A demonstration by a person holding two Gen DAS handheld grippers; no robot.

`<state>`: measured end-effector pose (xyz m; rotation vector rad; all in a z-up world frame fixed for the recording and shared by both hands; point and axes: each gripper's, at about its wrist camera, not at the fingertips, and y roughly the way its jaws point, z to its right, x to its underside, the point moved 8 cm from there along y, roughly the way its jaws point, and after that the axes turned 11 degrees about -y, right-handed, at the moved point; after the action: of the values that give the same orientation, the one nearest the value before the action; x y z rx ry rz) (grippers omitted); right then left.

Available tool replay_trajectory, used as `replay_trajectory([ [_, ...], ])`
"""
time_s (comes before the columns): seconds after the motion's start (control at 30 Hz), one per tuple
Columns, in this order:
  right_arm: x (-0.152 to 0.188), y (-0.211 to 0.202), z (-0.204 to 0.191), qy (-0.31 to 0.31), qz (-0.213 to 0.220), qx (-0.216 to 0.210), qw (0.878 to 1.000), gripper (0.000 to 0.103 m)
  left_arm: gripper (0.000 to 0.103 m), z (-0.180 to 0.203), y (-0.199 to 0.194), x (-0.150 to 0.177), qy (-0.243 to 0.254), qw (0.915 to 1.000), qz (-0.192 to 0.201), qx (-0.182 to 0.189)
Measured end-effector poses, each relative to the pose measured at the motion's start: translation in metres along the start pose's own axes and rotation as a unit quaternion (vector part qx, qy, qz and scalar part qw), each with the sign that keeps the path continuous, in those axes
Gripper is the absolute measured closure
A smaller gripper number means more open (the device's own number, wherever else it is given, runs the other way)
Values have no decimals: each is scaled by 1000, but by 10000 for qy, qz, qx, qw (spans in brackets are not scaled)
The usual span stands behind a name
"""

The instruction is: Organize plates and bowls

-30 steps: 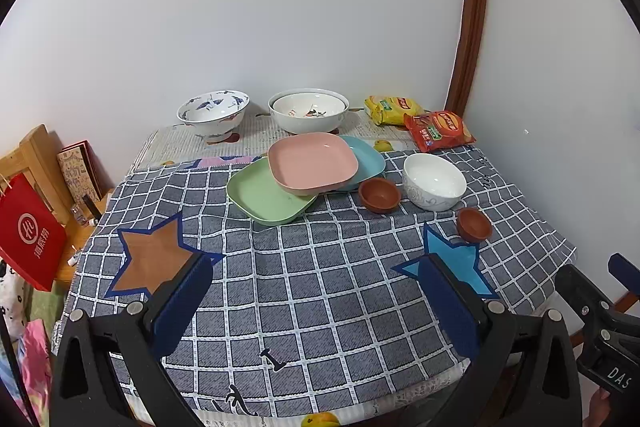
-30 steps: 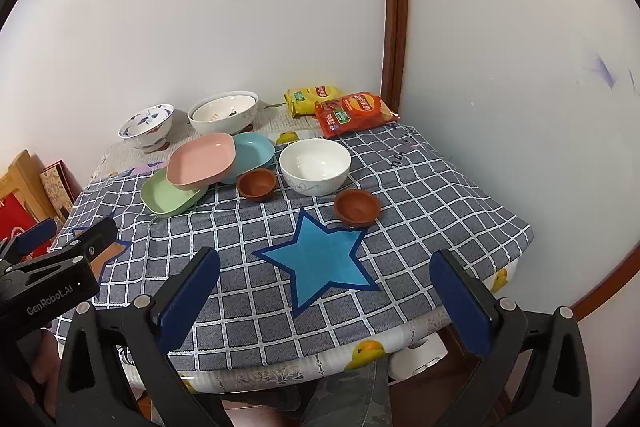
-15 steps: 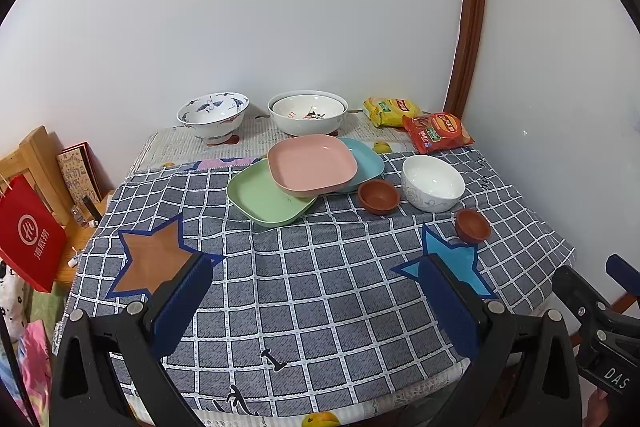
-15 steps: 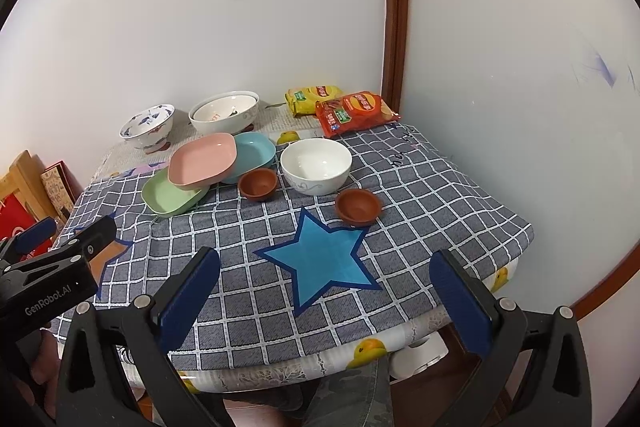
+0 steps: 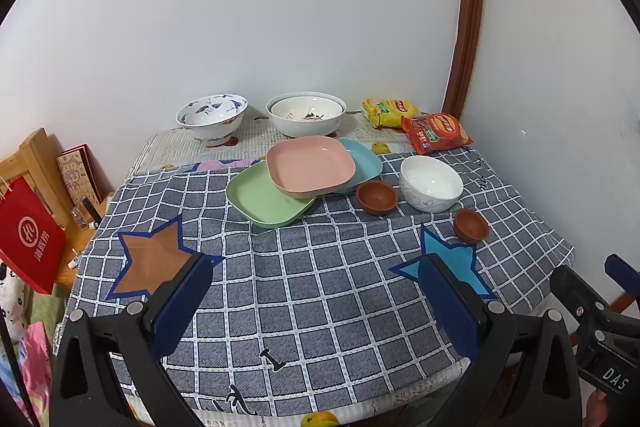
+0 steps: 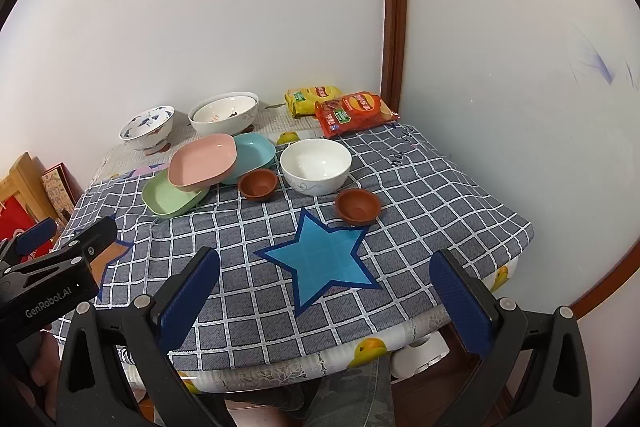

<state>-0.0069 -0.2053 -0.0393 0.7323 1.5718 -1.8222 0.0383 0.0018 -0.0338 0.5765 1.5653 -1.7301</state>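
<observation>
A pink plate (image 5: 310, 166) lies tilted on a green plate (image 5: 262, 201) and a blue plate (image 5: 366, 159) in the middle of the table. A white bowl (image 5: 431, 183) and two small brown bowls (image 5: 376, 197) (image 5: 471, 224) sit to their right. A blue-patterned bowl (image 5: 212, 119) and a large white bowl (image 5: 306, 113) stand at the back. My left gripper (image 5: 316, 301) is open and empty above the table's front edge. My right gripper (image 6: 324, 299) is open and empty over the blue star (image 6: 322, 259), near the front right.
Yellow and red snack bags (image 5: 434, 131) lie at the back right by the wall. A brown star patch (image 5: 156, 259) marks the cloth at the front left. A red bag (image 5: 28, 239) and a wooden chair (image 5: 32, 163) stand left of the table.
Both grippers have drifted slightly; the dishes have not moved and both grippers stay open.
</observation>
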Motion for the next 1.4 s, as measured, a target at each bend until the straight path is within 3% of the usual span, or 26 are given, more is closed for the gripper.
replay_trajectory([
  [0.87, 0, -1, 0, -5, -24, 22, 10000, 0, 0, 5, 1, -2, 1, 10000, -11, 34],
  [1.4, -9, 23, 3, 115, -70, -18, 9999, 0, 0, 6, 22, -9, -33, 9998, -46, 182],
])
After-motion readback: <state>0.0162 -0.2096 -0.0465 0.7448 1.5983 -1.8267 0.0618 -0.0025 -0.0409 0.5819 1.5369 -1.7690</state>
